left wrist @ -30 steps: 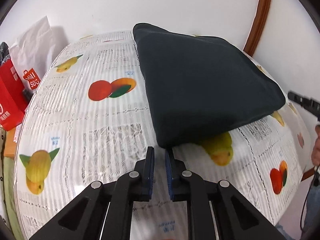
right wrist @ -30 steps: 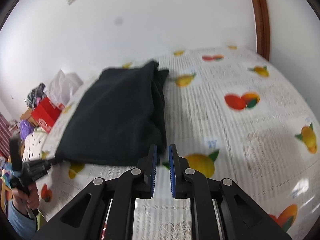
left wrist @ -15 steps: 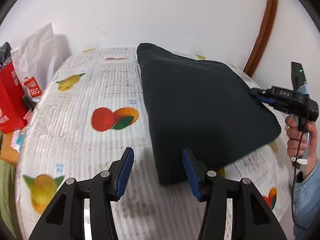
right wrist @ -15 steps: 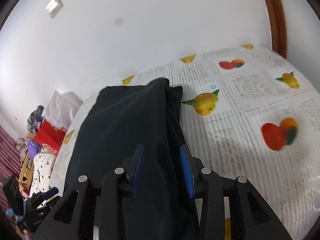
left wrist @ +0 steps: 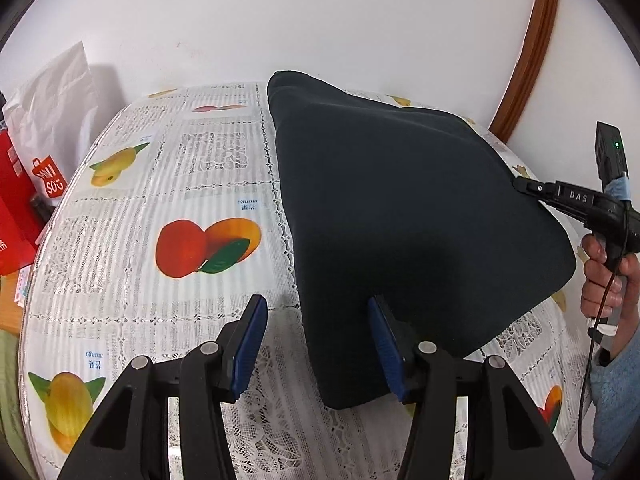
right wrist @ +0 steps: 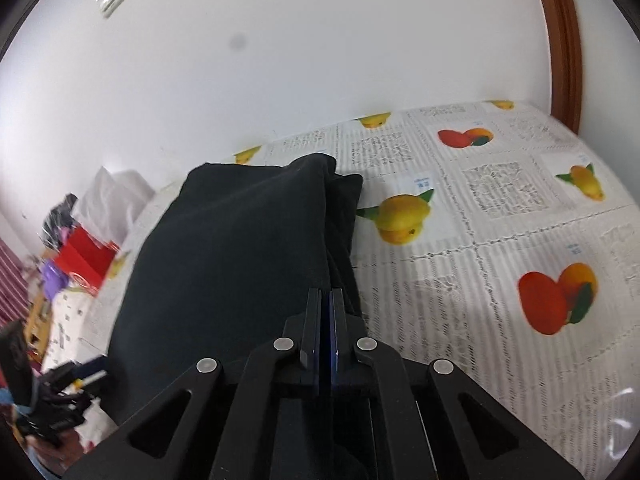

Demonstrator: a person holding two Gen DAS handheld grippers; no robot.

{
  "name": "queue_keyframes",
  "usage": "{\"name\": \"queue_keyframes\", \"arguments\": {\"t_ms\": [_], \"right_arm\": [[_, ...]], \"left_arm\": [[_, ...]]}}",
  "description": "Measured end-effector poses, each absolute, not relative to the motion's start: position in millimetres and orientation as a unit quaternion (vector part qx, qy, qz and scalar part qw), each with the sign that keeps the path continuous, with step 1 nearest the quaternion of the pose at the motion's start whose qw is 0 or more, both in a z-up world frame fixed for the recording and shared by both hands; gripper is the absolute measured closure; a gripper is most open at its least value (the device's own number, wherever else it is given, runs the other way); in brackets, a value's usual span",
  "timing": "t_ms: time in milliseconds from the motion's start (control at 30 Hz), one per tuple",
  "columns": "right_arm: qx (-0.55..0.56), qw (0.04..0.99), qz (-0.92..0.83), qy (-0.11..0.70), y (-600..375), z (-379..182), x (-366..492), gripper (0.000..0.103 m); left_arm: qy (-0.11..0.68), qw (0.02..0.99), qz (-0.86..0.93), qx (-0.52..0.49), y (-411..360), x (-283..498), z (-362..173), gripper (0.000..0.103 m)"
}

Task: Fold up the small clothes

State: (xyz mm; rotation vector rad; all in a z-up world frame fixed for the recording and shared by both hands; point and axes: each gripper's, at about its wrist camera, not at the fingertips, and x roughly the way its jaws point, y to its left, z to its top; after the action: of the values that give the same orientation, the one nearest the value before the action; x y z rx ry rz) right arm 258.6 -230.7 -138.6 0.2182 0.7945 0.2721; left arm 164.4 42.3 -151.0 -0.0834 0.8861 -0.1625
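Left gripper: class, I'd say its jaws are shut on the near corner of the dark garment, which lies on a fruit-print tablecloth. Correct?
Not quite. The left gripper has its jaws open, straddling the near corner of the dark garment, as the left wrist view shows. The garment does lie on the fruit-print tablecloth.

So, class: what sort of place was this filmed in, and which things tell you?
Probably a home room: a fruit-print lace tablecloth on the table, red shopping bags beside it, and a wooden door frame.
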Motion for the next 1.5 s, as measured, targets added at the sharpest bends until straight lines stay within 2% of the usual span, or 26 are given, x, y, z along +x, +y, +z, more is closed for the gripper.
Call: {"name": "queue_keyframes", "arguments": {"t_ms": [333, 400, 433, 500, 600, 633, 667, 700, 933, 1067, 1267, 1300, 1333, 1500], "right_arm": [[0.074, 0.916, 0.082, 0.386, -245, -137, 211, 0.097], [0.080, 0.913, 0.097, 0.387, -244, -138, 197, 0.089], [0.082, 0.913, 0.101, 0.386, -242, -139, 193, 0.079], [0.076, 0.921, 0.095, 0.369, -240, -141, 180, 0.077], [0.082, 0.921, 0.074, 0.374, -242, -148, 176, 0.079], [0.085, 0.923, 0.061, 0.371, -245, -149, 174, 0.084], [0.083, 0.922, 0.046, 0.376, -248, -151, 173, 0.095], [0.082, 0.918, 0.040, 0.386, -251, -154, 173, 0.096], [0.121, 0.926, 0.048, 0.354, -263, -134, 145, 0.095], [0.131, 0.927, 0.079, 0.343, -256, -128, 139, 0.084], [0.115, 0.917, 0.095, 0.369, -232, -145, 160, 0.082], [0.111, 0.917, 0.087, 0.374, -231, -149, 165, 0.084], [0.117, 0.918, 0.084, 0.369, -234, -149, 166, 0.096], [0.150, 0.924, 0.109, 0.333, -250, -141, 152, 0.100]], "left_arm": [[0.422, 0.904, -0.065, -0.022, 34, 163, -151, 0.052], [0.421, 0.905, -0.062, -0.021, 33, 162, -151, 0.052], [0.421, 0.905, -0.061, -0.020, 32, 162, -151, 0.052], [0.420, 0.905, -0.059, -0.020, 31, 161, -150, 0.052], [0.423, 0.904, -0.058, -0.023, 31, 158, -149, 0.052], [0.423, 0.904, -0.058, -0.023, 31, 156, -149, 0.052], [0.423, 0.904, -0.057, -0.023, 31, 155, -149, 0.052], [0.423, 0.904, -0.057, -0.023, 31, 153, -149, 0.052], [0.429, 0.901, -0.058, -0.024, 30, 143, -147, 0.051], [0.429, 0.901, -0.063, -0.028, 30, 137, -145, 0.050], [0.439, 0.896, -0.066, -0.025, 28, 132, -150, 0.049], [0.439, 0.895, -0.066, -0.026, 29, 132, -151, 0.049], [0.441, 0.895, -0.066, -0.028, 30, 132, -151, 0.049], [0.447, 0.890, -0.067, -0.052, 37, 131, -154, 0.046]]}}
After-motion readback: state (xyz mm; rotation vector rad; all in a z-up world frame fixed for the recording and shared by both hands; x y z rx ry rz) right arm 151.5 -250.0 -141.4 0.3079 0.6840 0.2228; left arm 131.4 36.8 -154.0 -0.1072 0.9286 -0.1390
